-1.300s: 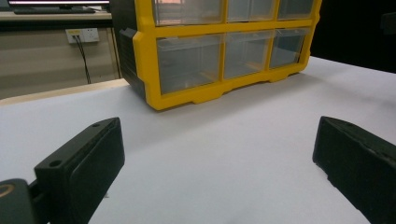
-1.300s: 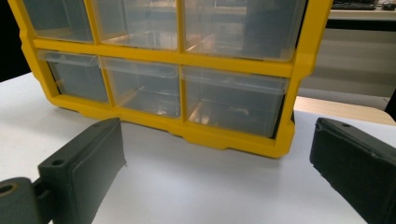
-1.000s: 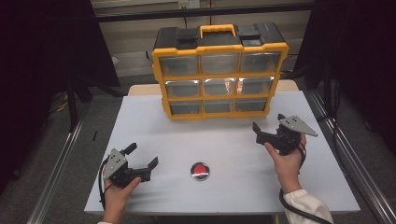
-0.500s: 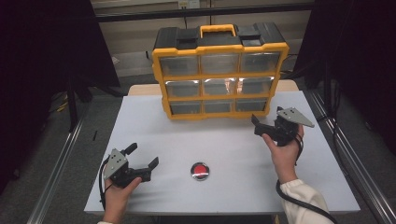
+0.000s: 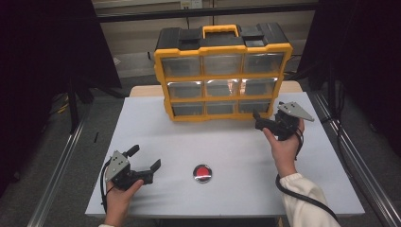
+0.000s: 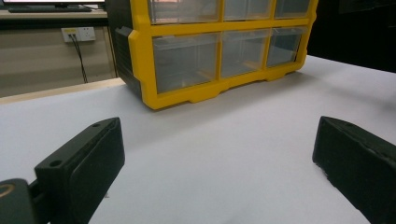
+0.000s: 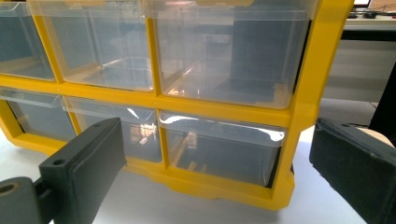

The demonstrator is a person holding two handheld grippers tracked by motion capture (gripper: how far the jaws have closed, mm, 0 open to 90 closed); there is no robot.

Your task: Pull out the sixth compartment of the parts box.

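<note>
Right tongs (image 5: 269, 124), spread wide & empty, sit just off the yellow drawer cabinet's (image 5: 222, 75) bottom-right drawer (image 7: 224, 151), left tongs (image 5: 142, 165) also released well back near the red button (image 5: 203, 172); w/ a skewed approach they'd likely shove the cabinet across the counter (image 5: 236, 151).

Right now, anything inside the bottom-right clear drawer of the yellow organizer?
Through the clear front of the bottom-right clear drawer of the yellow plastic drawer organizer, no contents show, just reflections and moulded ribs. Its rear corners are hidden by glare.
</note>
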